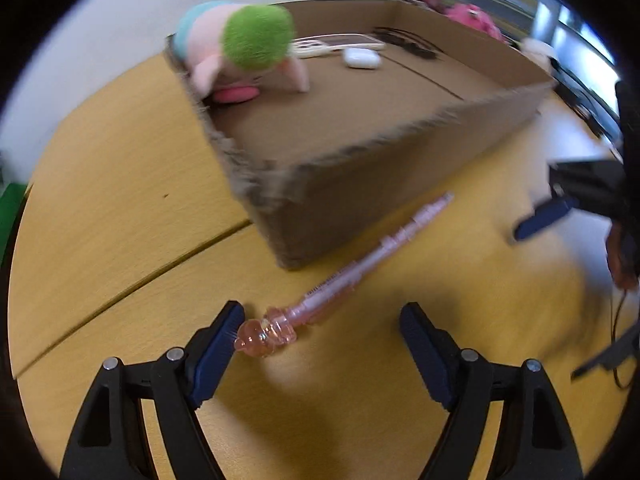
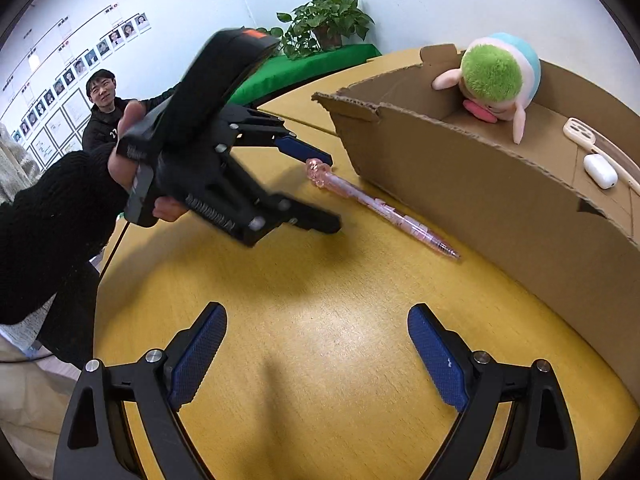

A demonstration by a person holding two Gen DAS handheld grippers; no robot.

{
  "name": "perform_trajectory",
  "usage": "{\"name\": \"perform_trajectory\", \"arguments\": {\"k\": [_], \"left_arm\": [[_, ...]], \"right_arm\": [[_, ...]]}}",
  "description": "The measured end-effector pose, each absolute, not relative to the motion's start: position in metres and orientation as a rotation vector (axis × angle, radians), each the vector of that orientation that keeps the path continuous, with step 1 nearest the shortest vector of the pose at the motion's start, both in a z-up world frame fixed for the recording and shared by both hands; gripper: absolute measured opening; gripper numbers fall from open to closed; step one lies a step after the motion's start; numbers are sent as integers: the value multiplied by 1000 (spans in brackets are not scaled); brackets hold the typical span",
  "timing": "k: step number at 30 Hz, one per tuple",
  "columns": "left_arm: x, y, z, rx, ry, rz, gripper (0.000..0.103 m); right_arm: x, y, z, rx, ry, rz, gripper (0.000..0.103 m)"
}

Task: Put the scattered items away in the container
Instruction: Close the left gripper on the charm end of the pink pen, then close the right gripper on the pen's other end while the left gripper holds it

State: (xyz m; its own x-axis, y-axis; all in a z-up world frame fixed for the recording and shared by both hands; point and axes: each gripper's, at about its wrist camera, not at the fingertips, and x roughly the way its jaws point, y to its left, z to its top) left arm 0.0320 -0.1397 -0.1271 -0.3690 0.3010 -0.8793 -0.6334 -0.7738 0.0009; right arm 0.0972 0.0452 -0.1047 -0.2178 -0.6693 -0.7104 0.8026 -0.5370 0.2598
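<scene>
A pink translucent pen (image 1: 360, 264) with a knobbly ornament at one end lies on the yellow table beside the cardboard box (image 1: 360, 148). My left gripper (image 1: 322, 307) is open just above the table. The pen's ornament end lies close to its left finger (image 1: 216, 352), and the pads do not press it. In the right wrist view the left gripper (image 2: 328, 190) straddles that end of the pen (image 2: 384, 204). My right gripper (image 2: 317, 308) hangs open over bare table with nothing between its fingers. The box (image 2: 480, 200) holds a green-haired plush toy (image 2: 496, 76), a white earbud case (image 2: 600, 170) and a cream phone case (image 2: 592, 140).
A hand in a black sleeve (image 2: 52, 220) holds the left gripper. Another person (image 2: 100, 120) sits beyond the table by a wall of photos. At the back are a potted plant (image 2: 324, 24) and a green mat (image 2: 304, 64). A seam (image 1: 132, 276) crosses the tabletop.
</scene>
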Motion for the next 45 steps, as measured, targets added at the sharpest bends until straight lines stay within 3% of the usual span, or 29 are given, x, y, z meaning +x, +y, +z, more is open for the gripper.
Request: {"name": "perform_trajectory", "arguments": {"k": [3,6,8,10,19,24,28,36,39,40,45], "left_arm": [[42,-140,-125,-1277,484,2120,67],[55,-137,-123,-1254,489,2105,50],[64,-133,-122,-1236,504,2091,32],[78,-129,-120,-1207,521,2075,23],[109,-105,-121,-1112,663,1957,19],[130,-94,-121,-1060,782,1864,19],[145,-87,-121,-1016,865,1780,18],[148,-74,-120,-998,931,1710,18],[150,-70,-120,-1003,957,1698,18],[152,-72,-119,-1004,969,1698,18],[158,-67,-120,-1009,1022,1695,18]], "right_arm": [[95,58,-101,987,173,-1916,95],[91,70,-96,978,189,-1928,95],[90,80,-92,973,203,-1938,94],[87,88,-89,972,218,-1943,94],[97,73,-63,886,580,-1810,93],[99,46,-84,917,808,-1577,90],[101,39,-111,960,935,-1438,75],[70,35,-119,985,813,-1416,53],[63,39,-119,1001,787,-1387,31],[64,41,-120,1004,795,-1364,18],[65,52,-121,1008,799,-1331,12]]}}
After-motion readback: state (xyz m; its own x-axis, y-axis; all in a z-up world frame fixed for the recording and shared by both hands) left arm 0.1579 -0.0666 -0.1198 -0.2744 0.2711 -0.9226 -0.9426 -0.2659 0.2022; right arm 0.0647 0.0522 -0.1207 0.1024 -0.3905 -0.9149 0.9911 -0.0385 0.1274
